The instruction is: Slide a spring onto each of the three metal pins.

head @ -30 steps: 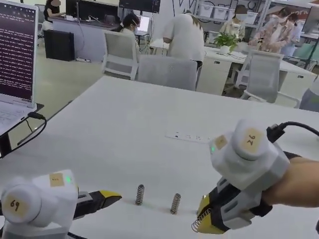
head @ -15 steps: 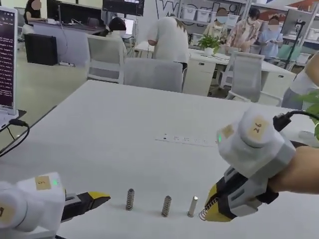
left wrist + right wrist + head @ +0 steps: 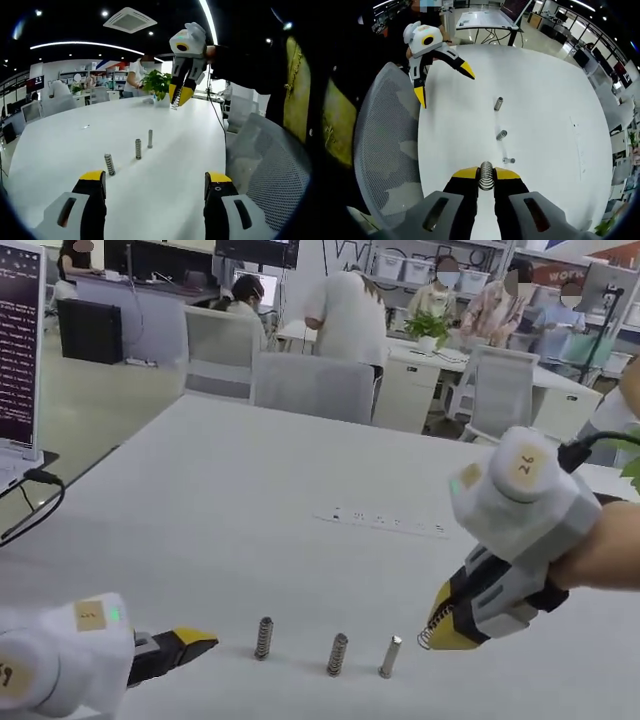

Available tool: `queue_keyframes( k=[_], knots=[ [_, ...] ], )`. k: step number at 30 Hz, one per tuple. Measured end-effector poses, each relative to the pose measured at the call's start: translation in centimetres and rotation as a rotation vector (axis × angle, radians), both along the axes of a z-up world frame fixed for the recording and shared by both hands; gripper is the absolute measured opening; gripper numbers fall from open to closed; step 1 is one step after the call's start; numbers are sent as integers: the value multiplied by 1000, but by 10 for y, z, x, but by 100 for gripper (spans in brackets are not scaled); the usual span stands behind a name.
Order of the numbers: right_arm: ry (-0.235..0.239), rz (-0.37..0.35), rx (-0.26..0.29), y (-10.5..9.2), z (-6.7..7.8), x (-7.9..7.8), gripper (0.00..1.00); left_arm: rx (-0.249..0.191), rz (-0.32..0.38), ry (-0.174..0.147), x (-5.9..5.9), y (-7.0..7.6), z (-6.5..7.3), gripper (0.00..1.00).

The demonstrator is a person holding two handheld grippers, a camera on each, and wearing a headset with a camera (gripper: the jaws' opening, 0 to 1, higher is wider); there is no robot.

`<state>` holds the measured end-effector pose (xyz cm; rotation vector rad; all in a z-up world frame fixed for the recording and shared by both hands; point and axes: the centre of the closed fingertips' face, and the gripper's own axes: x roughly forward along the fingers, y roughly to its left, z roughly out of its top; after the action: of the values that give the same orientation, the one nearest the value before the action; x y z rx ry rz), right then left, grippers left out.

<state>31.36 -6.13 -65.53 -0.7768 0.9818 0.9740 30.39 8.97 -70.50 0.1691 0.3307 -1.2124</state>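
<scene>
Three pins stand in a row on the white table (image 3: 300,470). The two left pins (image 3: 264,637) (image 3: 338,654) each carry a spring. The right pin (image 3: 390,656) is bare metal. My right gripper (image 3: 445,625) hovers above and to the right of the bare pin, shut on a spring (image 3: 432,626) that sticks out between its yellow tips. The right gripper view shows that spring (image 3: 486,176) pinched in the jaws, with the bare pin (image 3: 508,160) just beyond. My left gripper (image 3: 190,642) rests left of the row, open and holding nothing (image 3: 155,177).
A white power strip (image 3: 385,522) lies mid-table behind the pins. A laptop (image 3: 18,350) and its cable (image 3: 35,502) sit at the left edge. Grey chairs (image 3: 315,385) stand at the far side, and people work at desks beyond.
My right gripper has risen and drawn to the right with the spring, uncovering the bare third pin. The left gripper has hardly moved.
</scene>
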Motion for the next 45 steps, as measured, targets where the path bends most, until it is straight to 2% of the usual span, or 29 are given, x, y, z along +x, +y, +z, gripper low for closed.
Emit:
queue_keyframes(
  k=[6, 8, 11, 18, 27, 32, 43, 45],
  knots=[
    [-1, 4, -6, -1, 0, 11, 8, 3, 19, 1, 3, 3, -3, 79],
    [2, 4, -14, -3, -2, 15, 8, 26, 23, -20, 5, 5, -6, 80],
    [1, 4, -25, -5, -4, 20, 8, 42, 26, -30, 5, 7, -7, 81],
    [7, 3, -30, -8, -9, 27, 8, 61, 42, -38, 9, 11, -10, 85],
    [14, -4, -49, -10, -14, 37, 8, 98, 55, -68, 14, 15, -13, 91],
    [31, -4, -55, -10, -20, 44, 8, 113, 51, -86, 14, 15, -14, 92],
    [81, 1, -98, -16, -40, 56, 8, 141, 32, -104, 14, 15, -18, 92],
    [94, -2, -91, -16, -43, 58, 8, 147, 26, -111, 14, 15, -18, 92]
  ],
)
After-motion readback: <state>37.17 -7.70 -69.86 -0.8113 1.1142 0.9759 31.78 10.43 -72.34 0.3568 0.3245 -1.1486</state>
